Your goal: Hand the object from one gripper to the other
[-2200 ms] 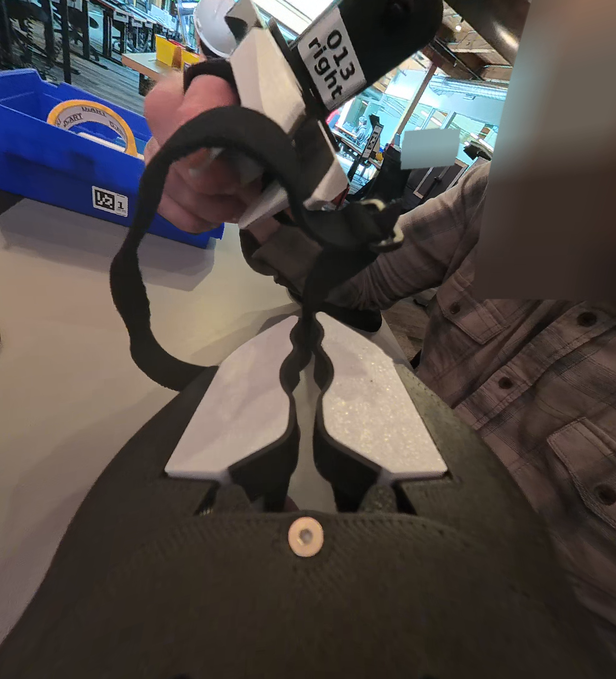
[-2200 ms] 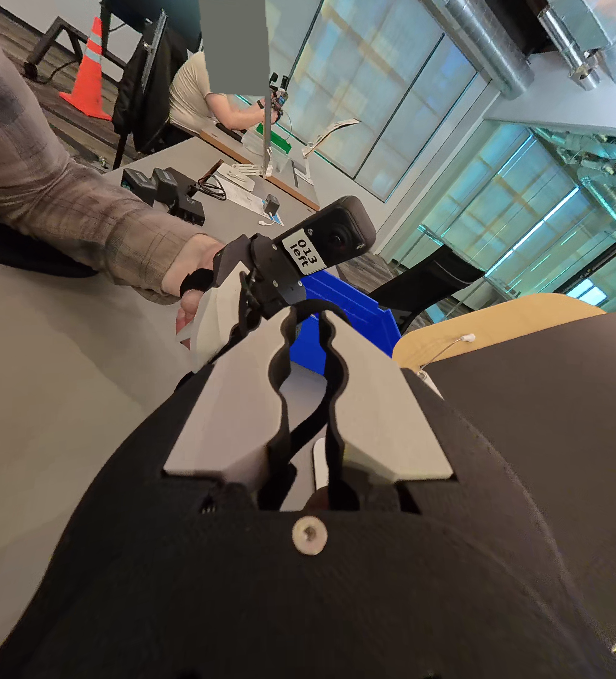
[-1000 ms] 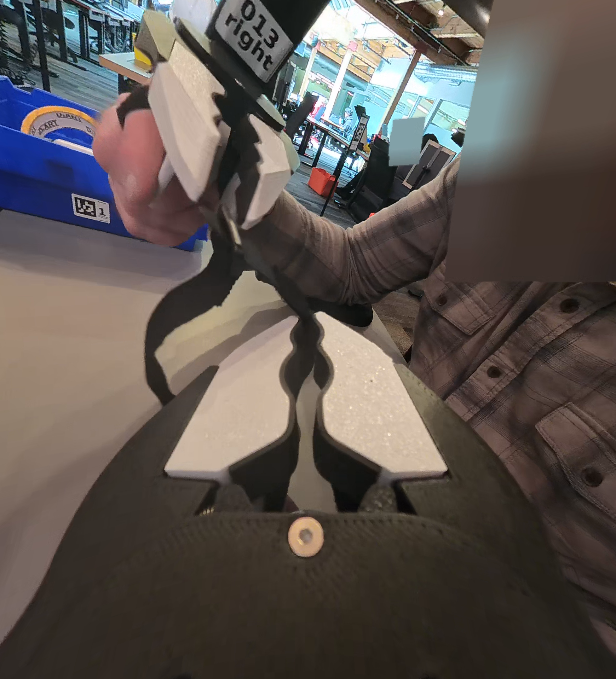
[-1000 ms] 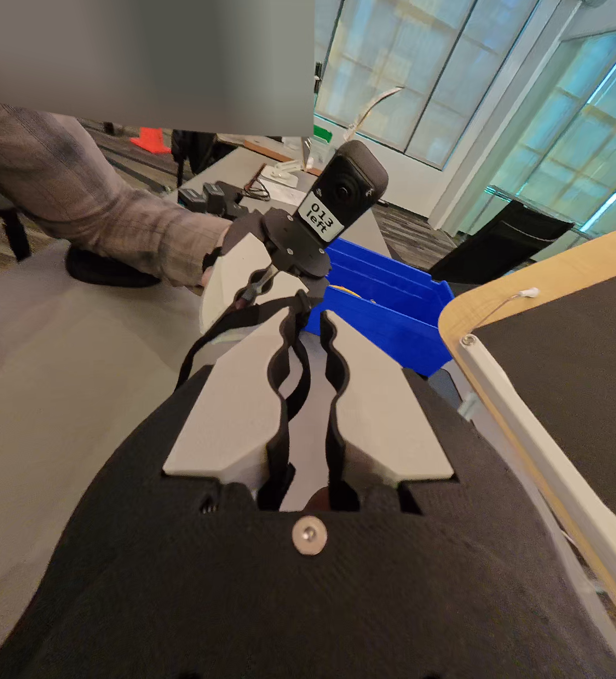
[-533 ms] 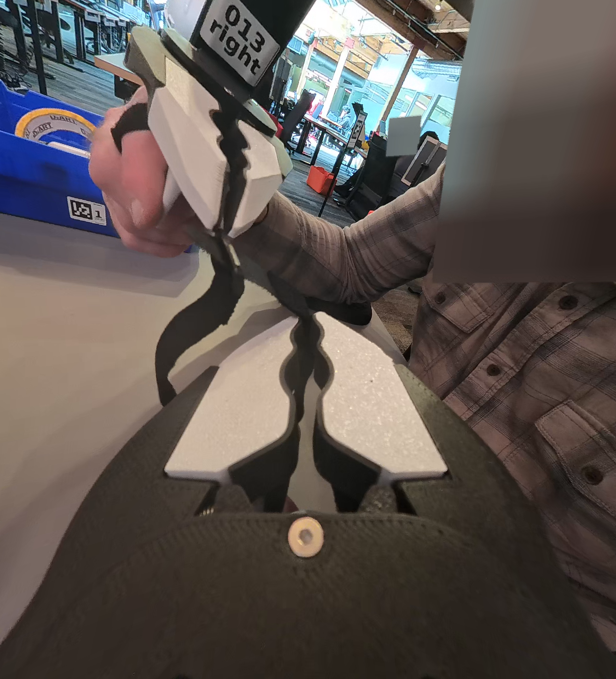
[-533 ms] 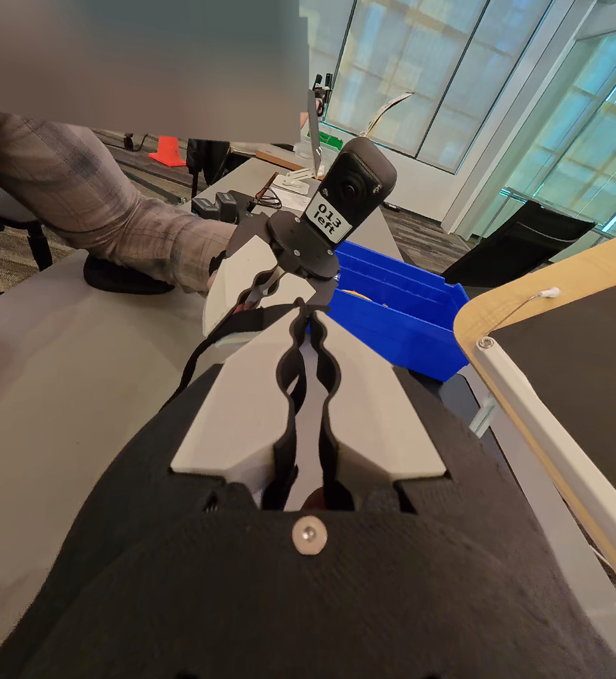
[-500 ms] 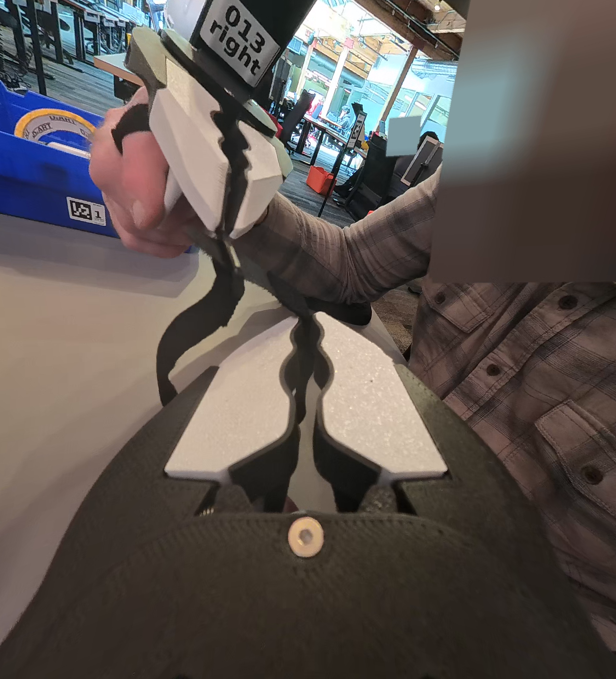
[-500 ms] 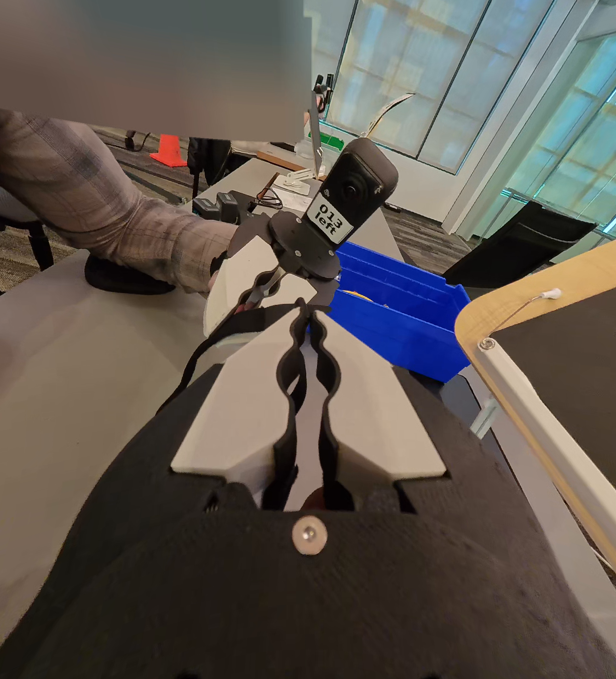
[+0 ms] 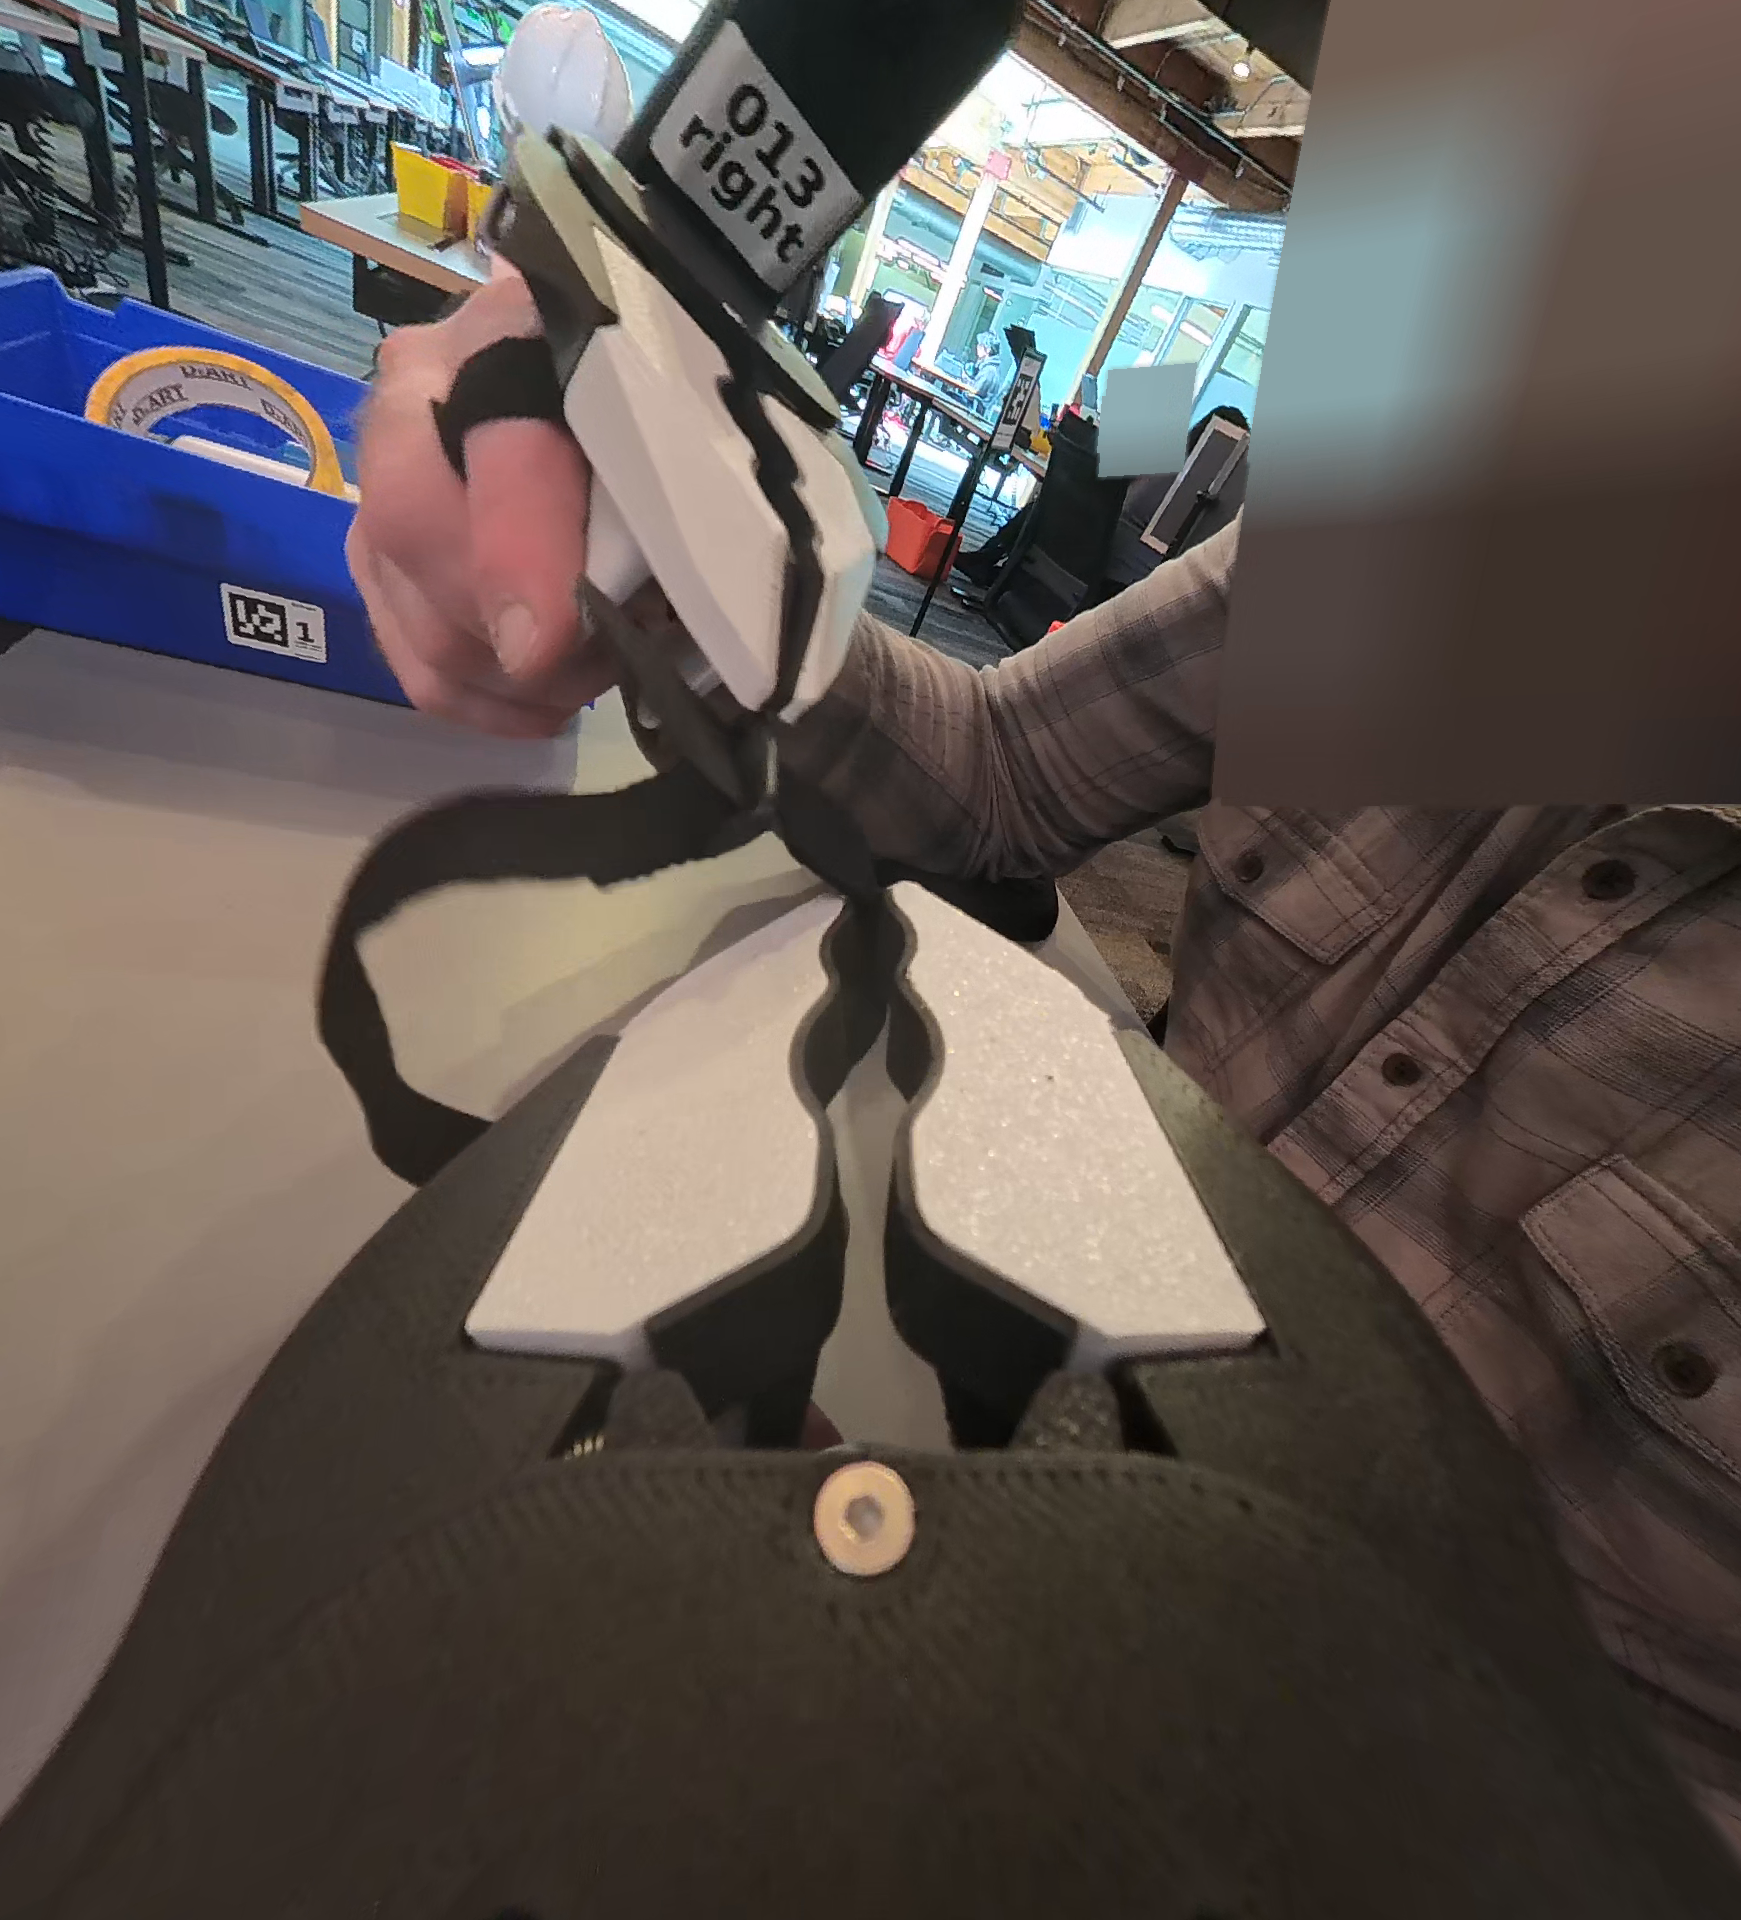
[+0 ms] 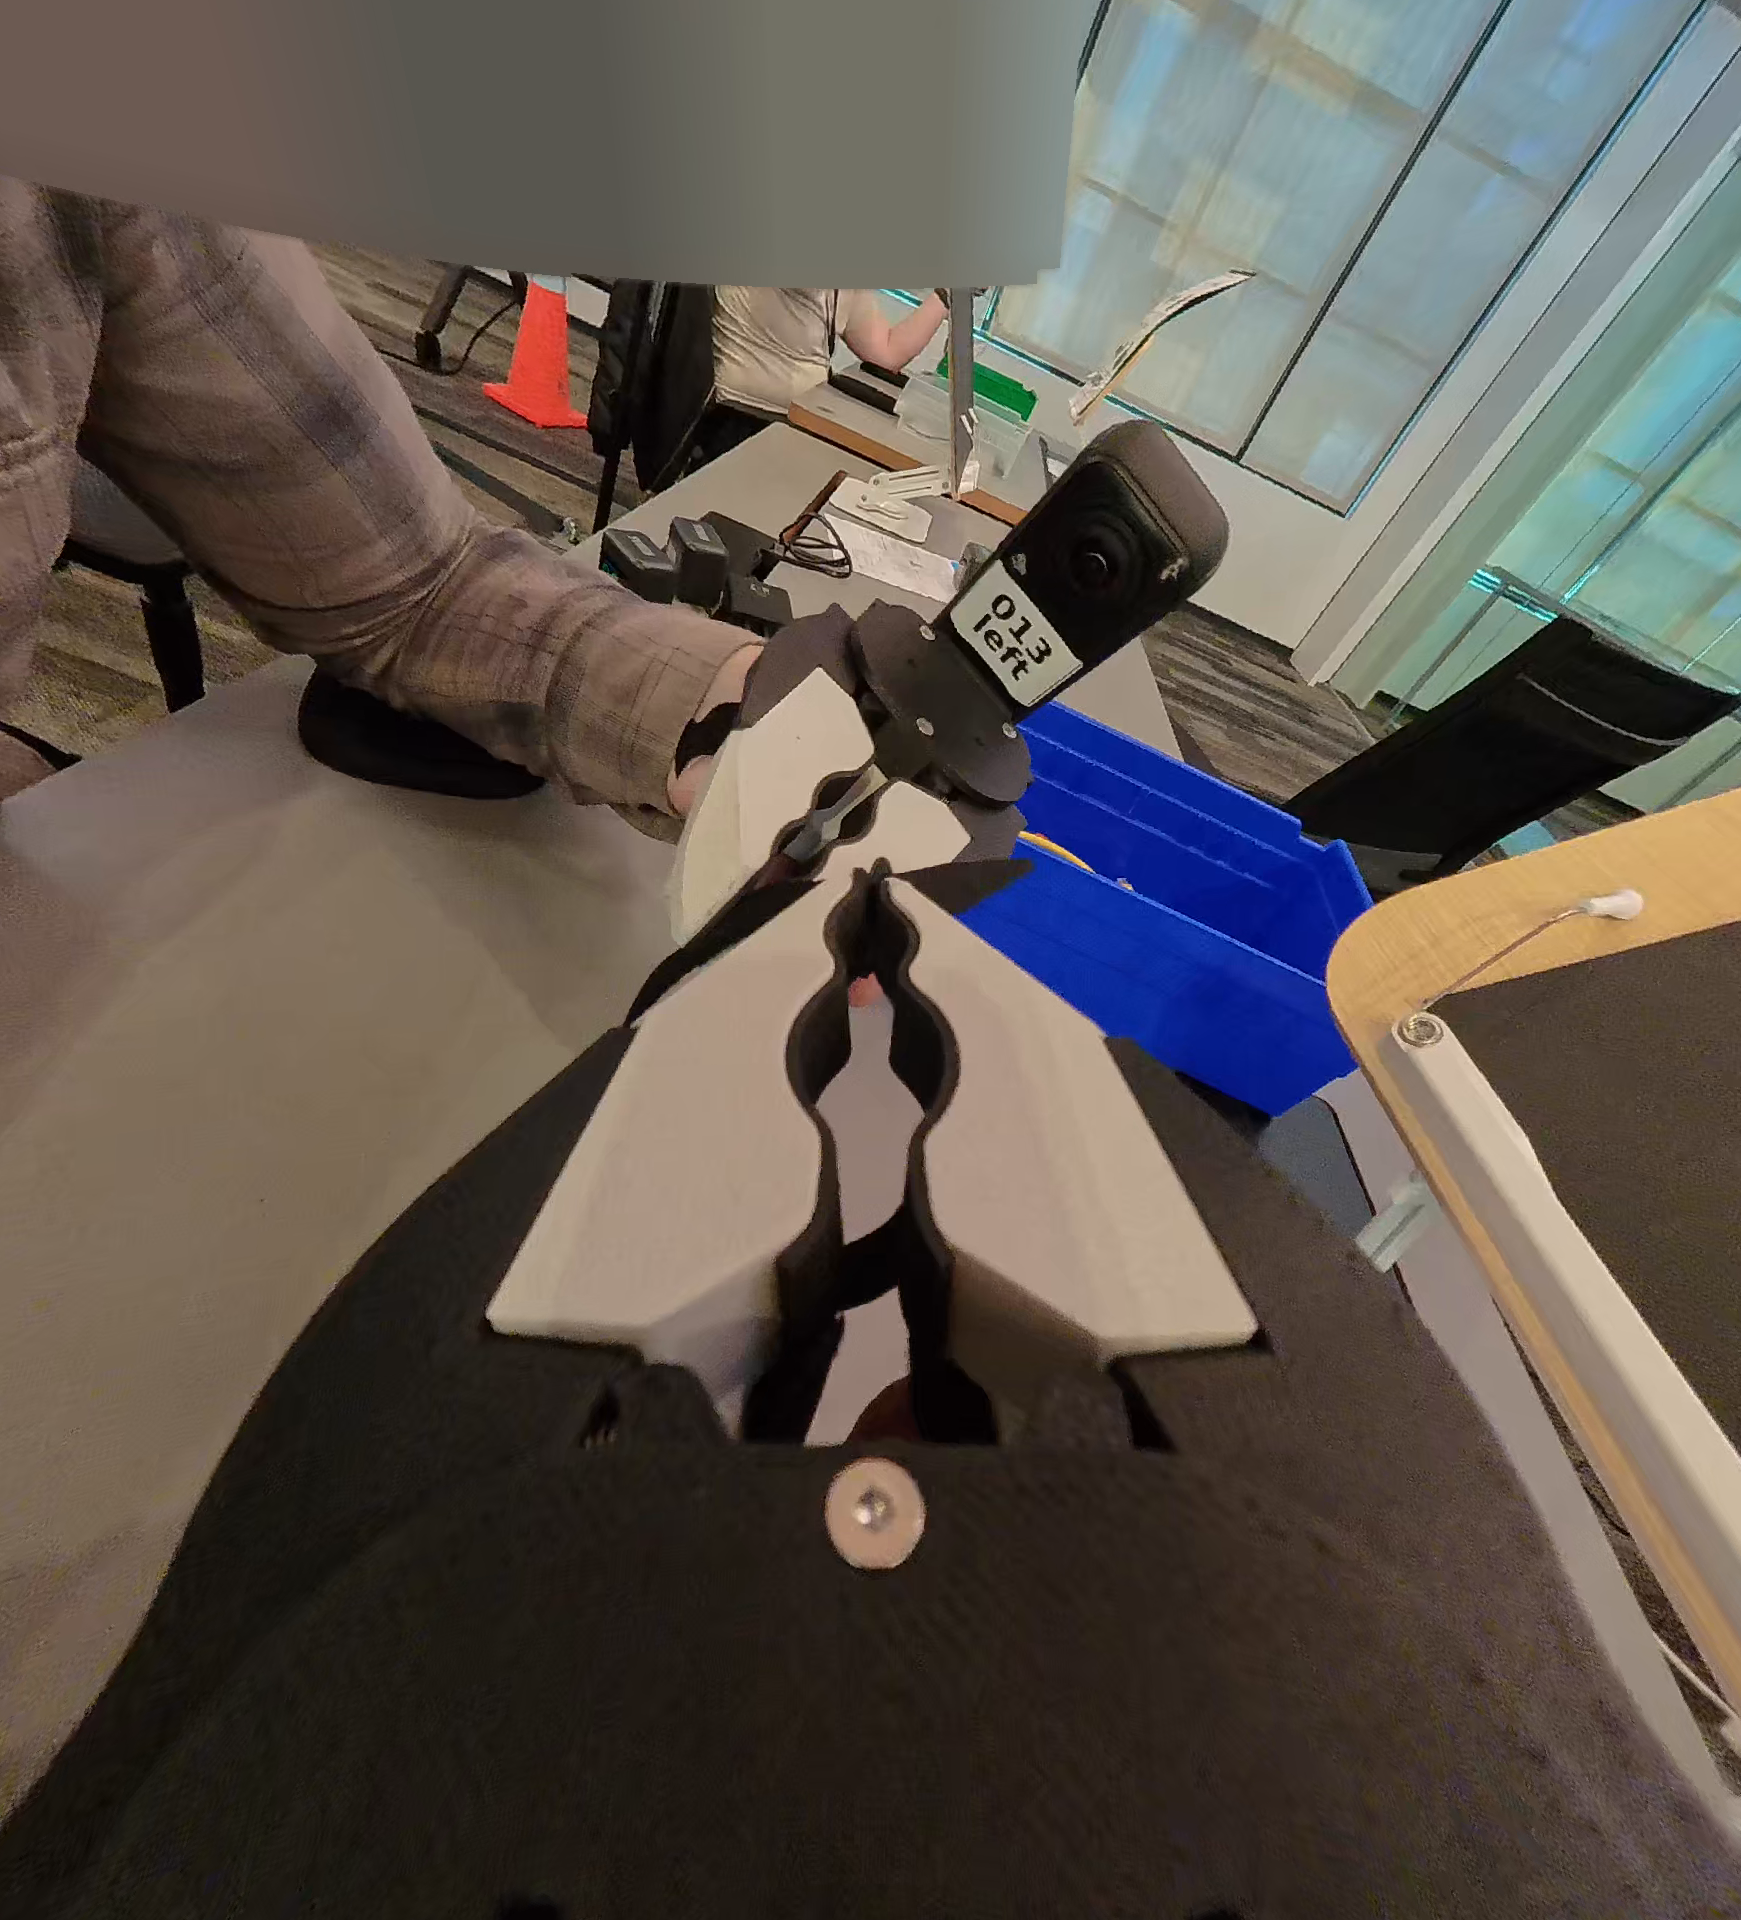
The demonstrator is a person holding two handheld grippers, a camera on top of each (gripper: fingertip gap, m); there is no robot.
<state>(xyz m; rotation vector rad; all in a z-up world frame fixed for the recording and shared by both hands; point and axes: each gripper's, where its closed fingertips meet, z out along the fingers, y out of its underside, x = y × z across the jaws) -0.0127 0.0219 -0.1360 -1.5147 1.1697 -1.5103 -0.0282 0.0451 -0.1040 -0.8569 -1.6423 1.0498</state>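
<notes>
A black strap (image 9: 533, 831) hangs between both grippers above the grey table (image 9: 118, 1143). My left gripper (image 9: 861, 914) is shut on one end of the strap at its fingertips. My right gripper (image 9: 778, 712), held in a hand, is just above and beyond it, shut on the strap too. Between the two grips the strap bows out to the left in a loose loop. In the right wrist view my right gripper (image 10: 871, 888) has its tips together, the strap (image 10: 715, 940) showing beside them, and the left gripper (image 10: 814, 847) faces it almost tip to tip.
A blue bin (image 9: 66, 520) holding a yellow tape roll (image 9: 211, 400) stands at the table's far edge; it also shows in the right wrist view (image 10: 1157, 935). A wood-edged black board (image 10: 1572, 987) stands to the right. The person's plaid shirt (image 9: 1520, 1143) is close by. Left and right tips are no more than a few centimetres apart.
My right gripper's jaws have closed from open onto the strap. It has shifted right and tilted, and the strap's loop has swung out to the left. My left gripper stays shut.
</notes>
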